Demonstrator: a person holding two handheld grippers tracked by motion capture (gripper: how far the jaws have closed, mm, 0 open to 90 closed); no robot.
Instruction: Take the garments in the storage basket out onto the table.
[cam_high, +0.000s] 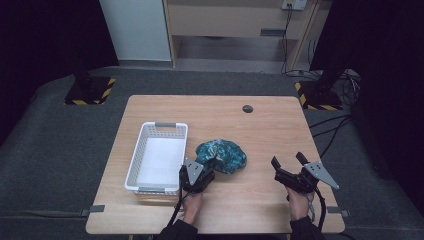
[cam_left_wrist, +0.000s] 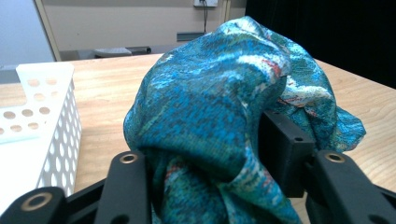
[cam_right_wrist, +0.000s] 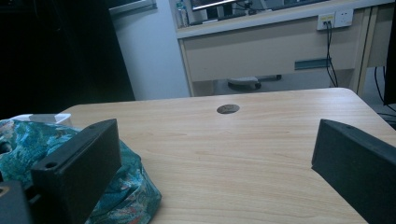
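Note:
A crumpled teal patterned cloth lies on the wooden table, just right of a white perforated basket. My left gripper is at the cloth's near-left edge. In the left gripper view the cloth bulges up between the two black jaws, which press into it from both sides. My right gripper hovers open near the table's front right, apart from the cloth, with nothing between its jaws. In the right gripper view the cloth lies to the left behind the left jaw.
The basket has nothing in it and sits at the left-middle of the table; its corner peeks out behind the cloth. A round dark grommet sits near the far edge. Bare tabletop stretches across the right half.

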